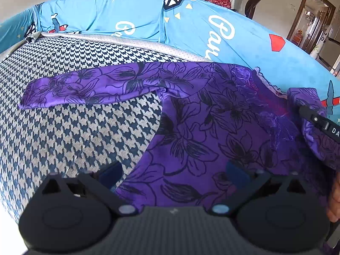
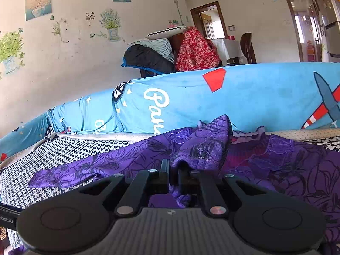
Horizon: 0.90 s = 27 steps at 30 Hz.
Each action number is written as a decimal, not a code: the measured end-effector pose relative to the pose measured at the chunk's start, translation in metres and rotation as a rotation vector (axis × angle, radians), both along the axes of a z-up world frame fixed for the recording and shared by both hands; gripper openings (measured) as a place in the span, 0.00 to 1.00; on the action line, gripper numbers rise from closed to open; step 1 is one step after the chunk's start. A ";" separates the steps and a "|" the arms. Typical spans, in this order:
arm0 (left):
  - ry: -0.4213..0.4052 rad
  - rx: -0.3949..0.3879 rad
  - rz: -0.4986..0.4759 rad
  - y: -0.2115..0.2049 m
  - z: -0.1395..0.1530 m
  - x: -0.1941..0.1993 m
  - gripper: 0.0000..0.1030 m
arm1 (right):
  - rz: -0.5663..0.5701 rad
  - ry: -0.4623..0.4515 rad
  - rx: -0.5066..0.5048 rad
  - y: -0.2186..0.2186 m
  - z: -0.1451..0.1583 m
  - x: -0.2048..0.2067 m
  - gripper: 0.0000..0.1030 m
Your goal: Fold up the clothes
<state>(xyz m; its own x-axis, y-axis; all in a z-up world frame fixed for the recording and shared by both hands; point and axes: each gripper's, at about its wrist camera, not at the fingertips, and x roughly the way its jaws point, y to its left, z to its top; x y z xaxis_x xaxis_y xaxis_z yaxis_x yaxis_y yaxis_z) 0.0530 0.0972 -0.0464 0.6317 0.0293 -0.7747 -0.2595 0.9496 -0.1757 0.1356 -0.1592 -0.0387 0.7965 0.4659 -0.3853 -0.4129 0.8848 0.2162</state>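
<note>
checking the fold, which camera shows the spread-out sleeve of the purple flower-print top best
The left wrist view: the spread-out sleeve lies flat across the houndstooth-patterned seat cushion, seen from above, whole. The right wrist view shows it low and foreshortened beside the shut right claw.

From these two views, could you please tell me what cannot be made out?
- Garment: its lower part is hidden by the left tool, left wrist view.
- Fabric end inside the right tool: covered by the fingers, right wrist view.
- Hand: cut off by the right edge, left wrist view.

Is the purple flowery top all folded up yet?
Not yet. The purple top lies mostly spread, one sleeve stretched out, the other pinched in the right gripper.
</note>
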 end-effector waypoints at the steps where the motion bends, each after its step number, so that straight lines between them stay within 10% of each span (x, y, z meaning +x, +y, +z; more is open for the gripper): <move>1: 0.002 0.001 0.002 0.001 0.000 0.000 1.00 | 0.010 0.002 0.003 0.004 -0.001 0.000 0.09; 8: 0.009 -0.021 0.033 0.011 -0.002 0.000 1.00 | 0.058 0.016 -0.075 0.030 -0.013 -0.005 0.10; 12: 0.012 -0.030 0.039 0.013 -0.003 0.001 1.00 | 0.144 0.154 -0.088 0.035 -0.024 0.002 0.35; 27: 0.013 -0.047 0.064 0.016 -0.004 0.004 1.00 | 0.244 0.143 -0.148 0.044 -0.029 -0.019 0.44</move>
